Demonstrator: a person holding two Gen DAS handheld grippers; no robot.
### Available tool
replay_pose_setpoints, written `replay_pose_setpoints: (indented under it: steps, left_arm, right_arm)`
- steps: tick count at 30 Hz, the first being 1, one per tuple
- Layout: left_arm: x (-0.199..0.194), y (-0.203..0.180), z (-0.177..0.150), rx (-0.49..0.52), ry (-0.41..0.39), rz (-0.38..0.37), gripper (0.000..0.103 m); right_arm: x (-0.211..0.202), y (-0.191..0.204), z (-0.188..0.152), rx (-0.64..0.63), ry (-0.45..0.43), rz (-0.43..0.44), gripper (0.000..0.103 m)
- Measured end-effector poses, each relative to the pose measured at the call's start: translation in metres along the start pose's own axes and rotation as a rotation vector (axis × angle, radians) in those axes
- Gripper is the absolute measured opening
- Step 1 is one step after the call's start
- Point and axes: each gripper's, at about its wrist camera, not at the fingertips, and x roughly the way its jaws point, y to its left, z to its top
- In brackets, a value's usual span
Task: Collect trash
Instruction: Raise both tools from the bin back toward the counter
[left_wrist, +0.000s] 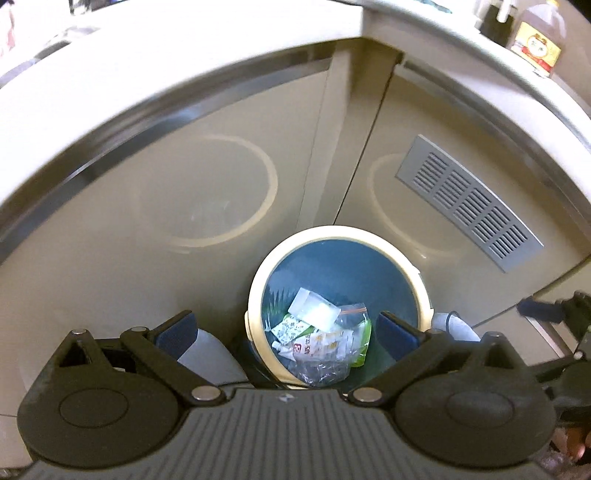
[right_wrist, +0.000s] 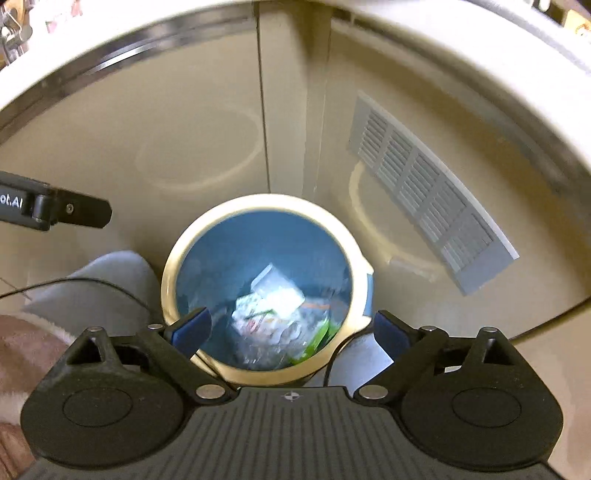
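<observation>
Left tongs (left_wrist: 288, 328), right tongs (right_wrist: 291, 328) spread wide, empty; trash (left_wrist: 319, 339) below in bin (left_wrist: 255, 288)

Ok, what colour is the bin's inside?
Blue, with a cream rim; the bin shows sharpest in the left wrist view.

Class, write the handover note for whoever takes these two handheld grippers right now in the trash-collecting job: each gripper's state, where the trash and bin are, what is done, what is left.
Left gripper: open, nothing between its fingers, above the bin.
Right gripper: open, empty, also above the bin.
Bin: blue with a cream rim, on the floor against the beige cabinet doors.
Trash: wrappers and clear plastic bags lie in the bottom of the bin.
Done: that trash is in the bin and released.
Left: no other litter shows in either view; look around for more before finishing.
</observation>
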Motion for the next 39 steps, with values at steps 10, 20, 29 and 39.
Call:
replay_pose_setpoints:
  steps: [10,20,29,39]
  left_arm:
    - [-0.045,-0.01,-0.002,0.095,-0.132,0.012,0.103]
    - [-0.068,-0.021,-0.007,0.147,-0.208,0.035,0.103]
    - [-0.071,-0.026,-0.008,0.173,-0.215,0.039,0.103]
    - [-0.064,-0.027,-0.007,0.181,-0.193,0.042,0.103]
  right_arm:
    - [-0.028,-0.003,-0.007,0.009,-0.085,-0.032,0.095]
    - [-0.039,0.002,-0.009,-0.004,-0.131,-0.048,0.095]
    - [-0.045,0.0,-0.015,0.006,-0.143,-0.047,0.095]
    - [-0.037,-0.005,-0.012,0.02,-0.122,-0.036,0.096]
